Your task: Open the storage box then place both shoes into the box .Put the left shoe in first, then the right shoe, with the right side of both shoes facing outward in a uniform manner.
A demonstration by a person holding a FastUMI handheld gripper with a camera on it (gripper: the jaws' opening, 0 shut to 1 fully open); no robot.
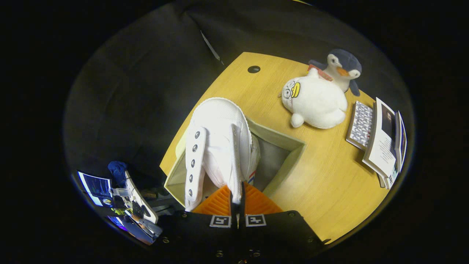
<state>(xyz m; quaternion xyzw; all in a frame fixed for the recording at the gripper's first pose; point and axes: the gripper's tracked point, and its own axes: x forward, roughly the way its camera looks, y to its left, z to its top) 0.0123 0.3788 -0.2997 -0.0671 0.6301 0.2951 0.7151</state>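
Wooden table, open storage box, tool pinching white shoe

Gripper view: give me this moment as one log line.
tongs: shut on white canvas shoe | shoe: toe away from tongs, over open pale-green fabric box | box: on wooden table | release: not yet

- Shoe: white canvas cloth, matt, with shiny metal eyelets and a textured toe cap.
- Box: pale fabric walls, matt.
- Surface: light wood grain, smooth, faint sheen.
- Duck and penguin: soft plush.
- Books: paper, glossy covers.
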